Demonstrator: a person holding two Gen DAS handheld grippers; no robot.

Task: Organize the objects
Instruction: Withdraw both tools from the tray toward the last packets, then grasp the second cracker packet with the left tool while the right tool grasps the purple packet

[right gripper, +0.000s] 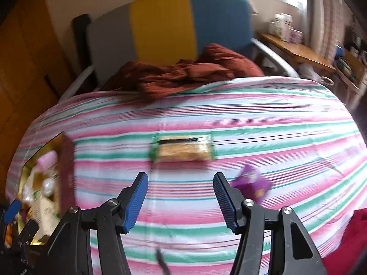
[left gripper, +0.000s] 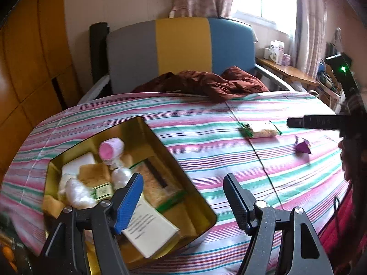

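Observation:
A gold tin box [left gripper: 197, 197] lies on the striped bedspread, holding a pink cup [left gripper: 111, 149], white wrapped sweets, a white card box [left gripper: 149, 229] and snack packets. My left gripper [left gripper: 183, 183] hovers open over the tin's right edge, nothing between its fingers. A green-edged cracker packet [left gripper: 260, 130] [right gripper: 183, 147] and a purple wrapper [left gripper: 302, 147] [right gripper: 252, 183] lie on the spread to the right. My right gripper [right gripper: 181, 183] hangs open just short of the packet, the purple wrapper beside its right finger. The tin [right gripper: 66, 151] shows at the right view's left edge.
A crumpled dark red cloth [left gripper: 206, 82] lies at the bed's far end before a grey, yellow and blue headboard [left gripper: 181, 45]. A wooden side table [left gripper: 289, 71] with boxes stands at the right. The other gripper's black finger [left gripper: 314, 122] reaches in from the right.

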